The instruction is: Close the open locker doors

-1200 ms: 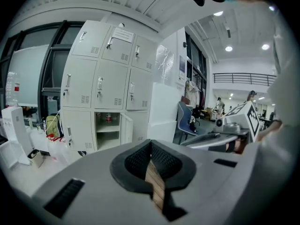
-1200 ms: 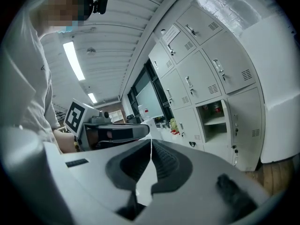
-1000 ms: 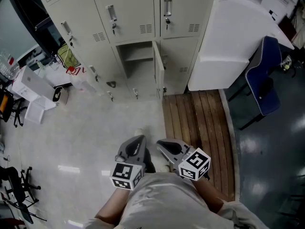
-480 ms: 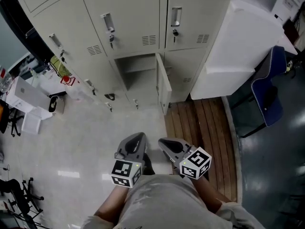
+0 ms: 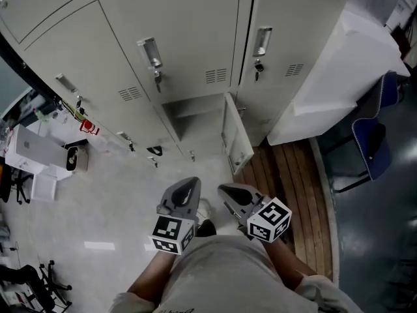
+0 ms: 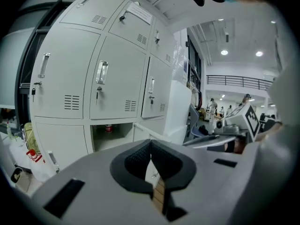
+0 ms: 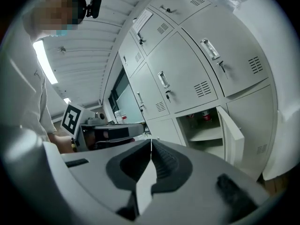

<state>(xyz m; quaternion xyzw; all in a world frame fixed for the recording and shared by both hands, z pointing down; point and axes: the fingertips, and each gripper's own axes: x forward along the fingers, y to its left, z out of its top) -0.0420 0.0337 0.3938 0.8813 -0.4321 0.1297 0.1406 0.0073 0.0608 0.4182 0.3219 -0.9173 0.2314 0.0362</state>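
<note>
Facing cream metal lockers (image 5: 189, 44), a person holds the left claw (image 5: 187, 189) and right claw (image 5: 228, 193) shut, empty; the open lower locker door (image 5: 236, 139) juts edge-on ahead of the right one (likely the nearer pusher).

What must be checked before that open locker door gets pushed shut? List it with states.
1. Open door found, lower row, swung outward: ok.
2. Left hand-held gripper empty, jaws together: ok.
3. Right hand-held gripper empty, jaws together: ok.
4. A gripper against the door: not ok, both are apart from it.
5. Red item inside clear of the door's swing: ok, it sits well back.
6. Other doors shut: ok for those in view.
</note>
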